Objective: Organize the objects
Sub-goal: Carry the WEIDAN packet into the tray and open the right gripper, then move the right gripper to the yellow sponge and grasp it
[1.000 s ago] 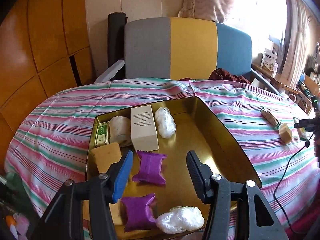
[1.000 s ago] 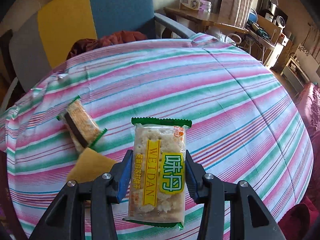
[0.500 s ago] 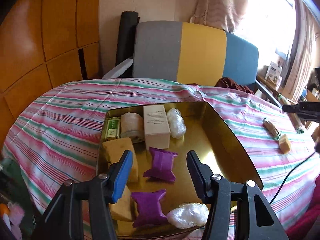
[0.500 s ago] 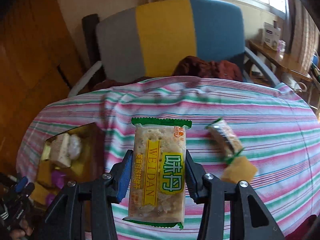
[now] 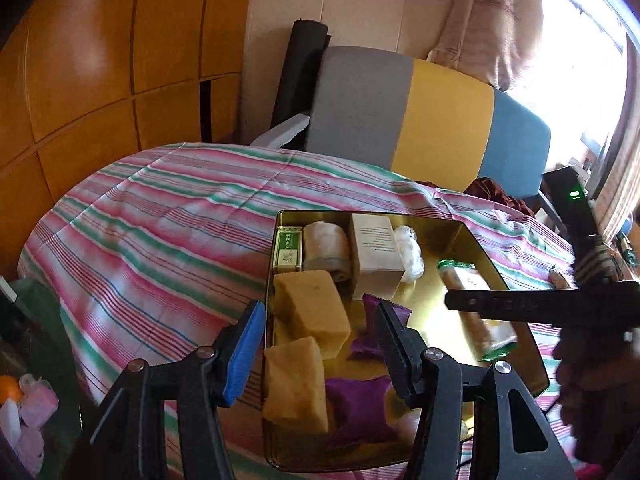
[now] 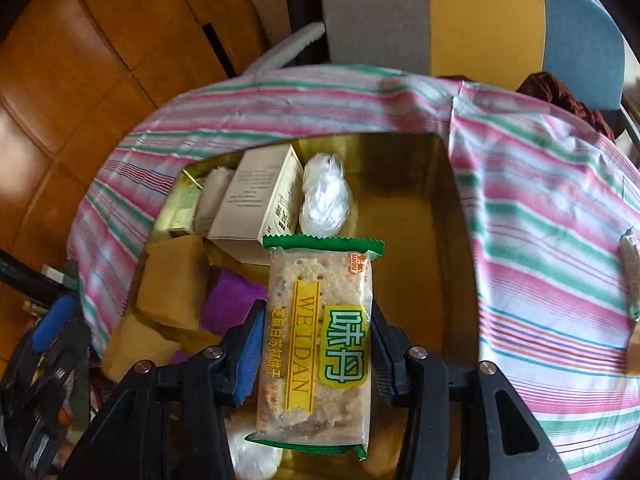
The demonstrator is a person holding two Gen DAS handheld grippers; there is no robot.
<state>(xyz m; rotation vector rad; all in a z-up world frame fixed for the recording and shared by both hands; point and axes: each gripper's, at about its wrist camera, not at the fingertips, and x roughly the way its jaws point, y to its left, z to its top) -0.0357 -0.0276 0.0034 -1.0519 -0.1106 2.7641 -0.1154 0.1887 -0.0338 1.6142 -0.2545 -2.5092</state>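
Note:
My right gripper [image 6: 316, 316] is shut on a green-edged cracker packet [image 6: 320, 344] and holds it above the gold tin tray [image 6: 400, 208]. In the left wrist view the same packet [image 5: 464, 280] hangs over the tray's right half, pinched by the right gripper's black finger [image 5: 540, 304]. My left gripper [image 5: 320, 316] stands open over the tray's near left corner [image 5: 269, 432] with nothing gripped. The tray holds a white box [image 5: 376, 252], a green box [image 5: 288, 248], a white roll [image 5: 324, 244], a plastic bundle [image 5: 410, 252], yellow sponge blocks [image 5: 312, 312] and purple packets [image 5: 360, 408].
A striped cloth [image 5: 160, 232] covers the round table. A second cracker packet [image 6: 630, 272] and a yellow block [image 6: 634, 356] lie on the cloth right of the tray. A grey, yellow and blue chair [image 5: 420, 120] stands behind the table, wooden panels [image 5: 100, 80] to the left.
The right gripper has swung left with the cracker packet, from over the bare cloth to above the tray, and has come into the left wrist view. The left gripper drifted left and rolled slightly.

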